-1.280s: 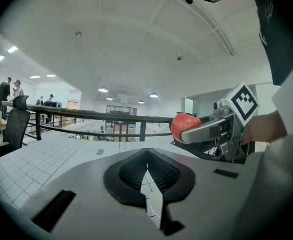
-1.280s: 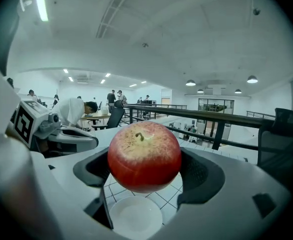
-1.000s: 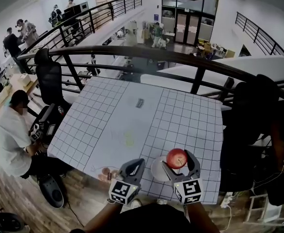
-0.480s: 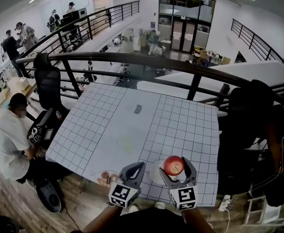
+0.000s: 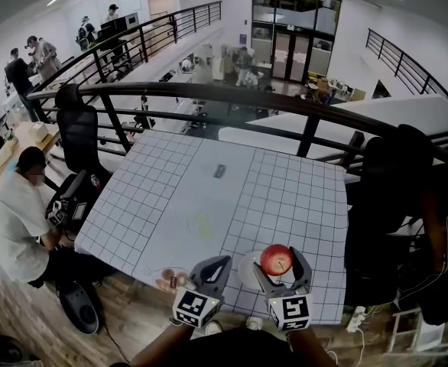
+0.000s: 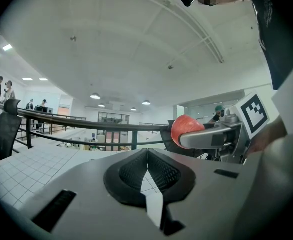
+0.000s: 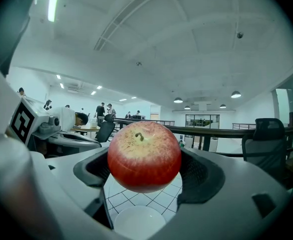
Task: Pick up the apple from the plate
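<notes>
A red apple [image 5: 276, 259] with a yellowish top is held between the pads of my right gripper [image 5: 279, 261], which is shut on it. The apple [image 7: 144, 156] hangs clear above a white plate [image 7: 138, 224], which lies on the grid table near its front edge. In the head view the plate [image 5: 246, 271] is partly hidden by the gripper. My left gripper [image 5: 215, 264] hovers just left of the plate with its jaws shut and nothing between them [image 6: 147, 153]. From the left gripper view, the apple [image 6: 183, 129] shows in the right gripper [image 6: 212, 135].
The white grid table [image 5: 186, 197] carries a small dark object [image 5: 219, 171] at mid-far. A small round thing [image 5: 166, 278] lies at the near left edge. A black railing [image 5: 209, 90] runs behind the table. A seated person [image 5: 14, 220] is on the left, and a black chair [image 5: 396, 174] stands on the right.
The right gripper keeps its hold on the apple above the plate. The head view has shifted a little. The left gripper stays beside it.
</notes>
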`<state>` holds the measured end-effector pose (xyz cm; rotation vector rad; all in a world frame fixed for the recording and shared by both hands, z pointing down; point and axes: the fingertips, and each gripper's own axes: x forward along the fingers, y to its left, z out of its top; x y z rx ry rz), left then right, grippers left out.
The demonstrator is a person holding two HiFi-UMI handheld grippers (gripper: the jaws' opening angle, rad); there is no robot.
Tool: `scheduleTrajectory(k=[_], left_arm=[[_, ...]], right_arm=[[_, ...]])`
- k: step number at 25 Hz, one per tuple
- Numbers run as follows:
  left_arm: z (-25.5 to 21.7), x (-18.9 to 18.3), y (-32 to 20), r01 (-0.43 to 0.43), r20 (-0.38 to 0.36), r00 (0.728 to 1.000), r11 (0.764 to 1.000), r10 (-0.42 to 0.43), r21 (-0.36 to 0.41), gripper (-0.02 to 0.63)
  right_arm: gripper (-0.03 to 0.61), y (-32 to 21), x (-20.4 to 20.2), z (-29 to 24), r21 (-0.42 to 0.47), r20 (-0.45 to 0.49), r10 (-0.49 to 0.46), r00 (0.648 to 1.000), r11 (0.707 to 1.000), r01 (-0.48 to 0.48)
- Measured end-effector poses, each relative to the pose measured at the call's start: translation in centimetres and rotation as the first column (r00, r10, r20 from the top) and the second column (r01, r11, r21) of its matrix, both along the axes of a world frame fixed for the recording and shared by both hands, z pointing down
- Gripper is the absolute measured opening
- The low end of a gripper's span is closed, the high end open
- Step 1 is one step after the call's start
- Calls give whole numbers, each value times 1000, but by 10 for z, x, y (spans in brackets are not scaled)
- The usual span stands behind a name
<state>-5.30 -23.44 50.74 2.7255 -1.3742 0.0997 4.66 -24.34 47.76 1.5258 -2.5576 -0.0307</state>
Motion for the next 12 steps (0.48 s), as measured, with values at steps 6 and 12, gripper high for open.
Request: scheduleTrajectory(k=[6, 12], left_arm=[[-2, -2, 0, 1, 0, 1000, 1000, -1, 2, 21], [-2, -2, 2, 1, -3, 1000, 1000, -1, -2, 21]], right_arm=[[411, -1, -2, -2, 11, 1, -5, 1000, 1000, 5], [411, -1, -1, 0, -1, -3, 4, 1000, 1000, -4]])
